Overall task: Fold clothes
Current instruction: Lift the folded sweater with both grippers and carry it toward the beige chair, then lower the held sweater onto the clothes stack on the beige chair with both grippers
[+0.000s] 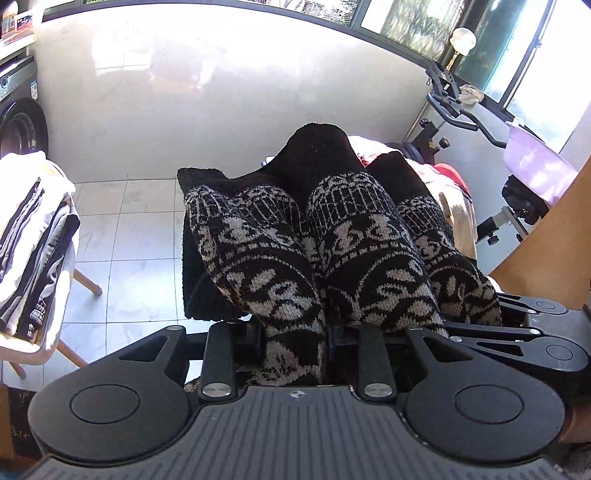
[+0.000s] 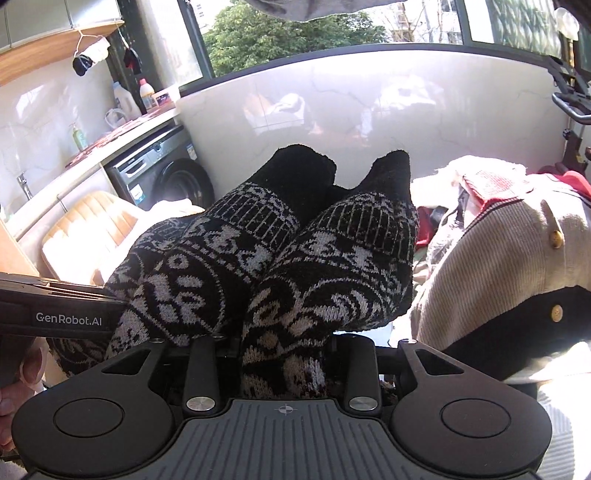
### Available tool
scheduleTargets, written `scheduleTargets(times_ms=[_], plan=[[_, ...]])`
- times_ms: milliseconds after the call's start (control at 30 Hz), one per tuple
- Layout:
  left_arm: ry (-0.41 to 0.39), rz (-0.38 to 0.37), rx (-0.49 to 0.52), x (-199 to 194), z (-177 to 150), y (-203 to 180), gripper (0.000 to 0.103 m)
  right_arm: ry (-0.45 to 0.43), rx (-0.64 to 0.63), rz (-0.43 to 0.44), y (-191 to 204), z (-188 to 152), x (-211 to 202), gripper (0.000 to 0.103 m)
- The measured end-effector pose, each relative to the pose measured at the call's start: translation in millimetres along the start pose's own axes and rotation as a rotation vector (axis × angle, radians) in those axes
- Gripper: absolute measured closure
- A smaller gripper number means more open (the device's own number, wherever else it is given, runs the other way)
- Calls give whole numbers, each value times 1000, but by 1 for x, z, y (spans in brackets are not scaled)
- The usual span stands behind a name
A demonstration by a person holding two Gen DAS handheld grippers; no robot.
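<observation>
The black-and-grey patterned knit garment (image 1: 332,251) is bunched in thick folds and held up off any surface between my two grippers; its plain black hem end (image 2: 306,173) points away from both cameras. On my left gripper (image 1: 295,343) a fold of the knit passes down between the closed-in fingers, so I record it as clamped on the garment. On my right gripper (image 2: 284,354) the same knit runs down through the narrow gap in the same manner, and I record it as gripping the garment too. The two grippers sit close together: the right gripper's body (image 1: 535,332) shows at the right edge of the left wrist view, and the left gripper's body (image 2: 55,310), marked with white lettering, shows at the left edge of the right wrist view, with part of a hand (image 2: 14,387) below it. To the right of the garment lies a heap of unfolded clothes, uppermost a beige ribbed cardigan (image 2: 498,266) with gold buttons and dark trim. To the left, a stack of folded clothes (image 1: 33,240) rests on a stool with wooden legs. Beyond are the white tiled floor (image 1: 129,240), a washing machine (image 2: 162,177) under a counter, an exercise bike (image 1: 454,107) and the windows (image 2: 288,33).
</observation>
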State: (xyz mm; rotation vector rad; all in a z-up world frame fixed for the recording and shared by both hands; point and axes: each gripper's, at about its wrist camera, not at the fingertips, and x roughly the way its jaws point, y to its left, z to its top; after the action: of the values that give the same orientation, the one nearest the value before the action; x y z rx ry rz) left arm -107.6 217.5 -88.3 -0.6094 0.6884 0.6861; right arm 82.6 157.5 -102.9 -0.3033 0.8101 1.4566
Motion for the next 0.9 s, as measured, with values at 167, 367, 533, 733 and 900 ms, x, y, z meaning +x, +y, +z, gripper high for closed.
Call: scheduleTargets(times_ms=[167,367,533,733,900], plan=[[-34,64,-98,28,66,40,75,16,-50,86,-14,83,75,72],[-128,165,-283,44,109,107,75,60,-213,206,9,172,163,72],[-205,281,-423,44,126,181,75,105,-340,318,59,221,241,72],[-298,398,-596,26,146,287,75,150,-508,440,163,271,337,72],[-329,512,-688,2,166,373,75,182,-607,543,269,304,407,72]])
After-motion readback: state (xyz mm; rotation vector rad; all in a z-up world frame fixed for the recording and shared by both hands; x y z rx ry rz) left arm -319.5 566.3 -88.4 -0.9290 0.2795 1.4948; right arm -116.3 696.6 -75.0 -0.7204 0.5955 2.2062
